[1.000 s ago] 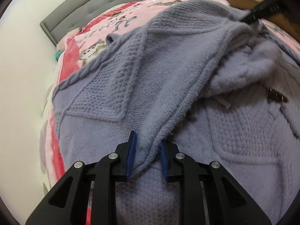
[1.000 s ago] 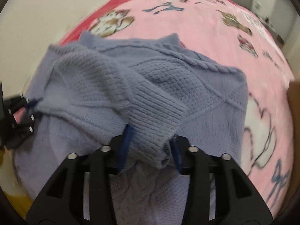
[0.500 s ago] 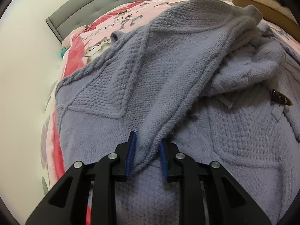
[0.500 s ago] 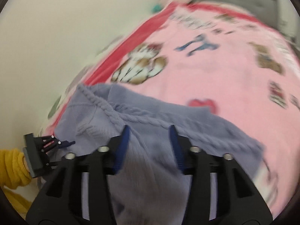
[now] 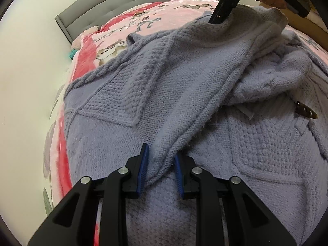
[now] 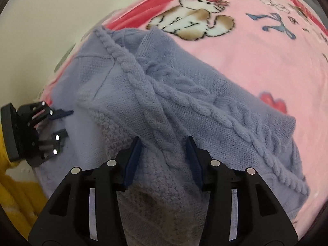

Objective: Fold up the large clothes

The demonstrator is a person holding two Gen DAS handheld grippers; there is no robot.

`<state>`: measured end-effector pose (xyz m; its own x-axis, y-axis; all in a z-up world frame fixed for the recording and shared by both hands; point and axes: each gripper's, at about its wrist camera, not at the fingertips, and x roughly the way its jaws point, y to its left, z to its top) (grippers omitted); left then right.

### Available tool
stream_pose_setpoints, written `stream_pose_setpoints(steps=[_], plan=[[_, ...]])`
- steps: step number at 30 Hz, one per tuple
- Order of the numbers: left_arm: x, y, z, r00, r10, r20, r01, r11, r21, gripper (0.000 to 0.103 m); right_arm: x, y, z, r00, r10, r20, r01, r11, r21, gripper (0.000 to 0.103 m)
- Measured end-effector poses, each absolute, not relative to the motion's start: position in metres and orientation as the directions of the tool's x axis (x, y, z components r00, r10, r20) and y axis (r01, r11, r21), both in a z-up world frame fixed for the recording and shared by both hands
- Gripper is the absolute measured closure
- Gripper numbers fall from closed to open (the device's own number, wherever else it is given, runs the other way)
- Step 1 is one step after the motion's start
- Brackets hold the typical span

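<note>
I judge the fold about half done: my left gripper (image 5: pixel 161 165) pinches a flap of the lavender cardigan (image 5: pixel 205 86) lying on the pink blanket (image 6: pixel 256 47), my right gripper (image 6: pixel 163 162) gapes wide over its cabled edge, sleeves left to tidy

A pink blanket (image 6: pixel 256 65) printed with cartoon cats, blue bows and red hearts covers the bed, with a red band along its edge. A grey tufted headboard (image 5: pixel 114 6) stands against the cream wall (image 5: pixel 26 65), with a small teal object (image 5: pixel 72 53) beside it.
</note>
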<state>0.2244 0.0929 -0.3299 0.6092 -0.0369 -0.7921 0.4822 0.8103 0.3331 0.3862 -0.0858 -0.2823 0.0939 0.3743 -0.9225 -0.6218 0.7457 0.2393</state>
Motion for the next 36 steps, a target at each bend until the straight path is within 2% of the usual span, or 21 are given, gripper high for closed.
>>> stream_pose_setpoints(steps=[2, 3, 5, 8, 13, 14, 17, 21, 22, 23, 24, 25, 29, 31, 33, 36], plan=[[0.225, 0.094, -0.329, 0.607, -0.042, -0.794, 0.480, 0.815, 0.324, 0.079, 0.385, -0.087, -0.283, 0.095, 0.371, -0.924, -0.616, 0.751, 0.238, 0.063], [0.225, 0.095, -0.329, 0.607, -0.043, -0.794, 0.481, 0.815, 0.323, 0.079, 0.383, -0.087, -0.282, 0.102, 0.375, -0.922, -0.619, 0.749, 0.236, 0.077], [0.225, 0.094, -0.330, 0.608, -0.042, -0.793, 0.487, 0.809, 0.330, 0.079, 0.384, -0.091, -0.280, 0.111, 0.393, -0.913, -0.606, 0.755, 0.251, 0.089], [0.225, 0.094, -0.330, 0.608, -0.041, -0.793, 0.486, 0.809, 0.331, 0.079, 0.383, -0.095, -0.263, 0.164, 0.431, -0.887, -0.598, 0.759, 0.258, 0.092], [0.227, 0.089, -0.323, 0.633, -0.039, -0.773, 0.452, 0.829, 0.329, 0.079, 0.394, -0.085, -0.226, 0.266, 0.372, -0.889, -0.670, 0.735, 0.107, 0.095], [0.228, 0.088, -0.322, 0.629, -0.040, -0.776, 0.441, 0.840, 0.314, 0.079, 0.399, -0.082, -0.218, 0.291, 0.360, -0.887, -0.685, 0.725, 0.070, 0.103], [0.232, 0.088, -0.323, 0.614, -0.030, -0.788, 0.418, 0.860, 0.293, 0.079, 0.425, -0.079, -0.206, 0.347, 0.331, -0.878, -0.674, 0.739, 0.012, 0.103], [0.232, 0.090, -0.320, 0.605, -0.032, -0.795, 0.406, 0.872, 0.273, 0.079, 0.443, -0.082, -0.233, 0.267, 0.291, -0.919, -0.657, 0.753, 0.047, 0.101], [0.231, 0.091, -0.317, 0.606, -0.034, -0.795, 0.404, 0.873, 0.271, 0.079, 0.440, -0.084, -0.237, 0.258, 0.305, -0.917, -0.650, 0.757, 0.069, 0.099], [0.231, 0.091, -0.316, 0.607, -0.035, -0.794, 0.404, 0.874, 0.271, 0.079, 0.436, -0.090, -0.239, 0.247, 0.339, -0.908, -0.644, 0.757, 0.108, 0.093], [0.232, 0.093, -0.314, 0.609, -0.036, -0.793, 0.403, 0.874, 0.270, 0.079, 0.428, -0.095, -0.242, 0.223, 0.380, -0.898, -0.644, 0.749, 0.157, 0.083], [0.231, 0.094, -0.311, 0.614, -0.038, -0.788, 0.399, 0.877, 0.269, 0.079, 0.421, -0.098, -0.245, 0.214, 0.387, -0.897, -0.641, 0.749, 0.170, 0.080], [0.231, 0.097, -0.292, 0.654, -0.061, -0.754, 0.372, 0.894, 0.251, 0.078, 0.383, -0.114, -0.237, 0.301, 0.414, -0.859, -0.632, 0.761, 0.145, 0.080], [0.234, 0.099, -0.280, 0.699, -0.064, -0.713, 0.337, 0.908, 0.250, 0.072, 0.364, -0.120, -0.227, 0.366, 0.436, -0.822, -0.615, 0.776, 0.138, 0.080], [0.243, 0.100, -0.279, 0.681, -0.097, -0.725, 0.334, 0.923, 0.190, 0.071, 0.343, -0.118, -0.223, 0.416, 0.437, -0.797, -0.628, 0.772, 0.095, 0.080], [0.254, 0.102, -0.288, 0.643, -0.119, -0.757, 0.339, 0.930, 0.141, 0.071, 0.328, -0.110, -0.233, 0.435, 0.400, -0.807, -0.629, 0.776, 0.046, 0.080]])
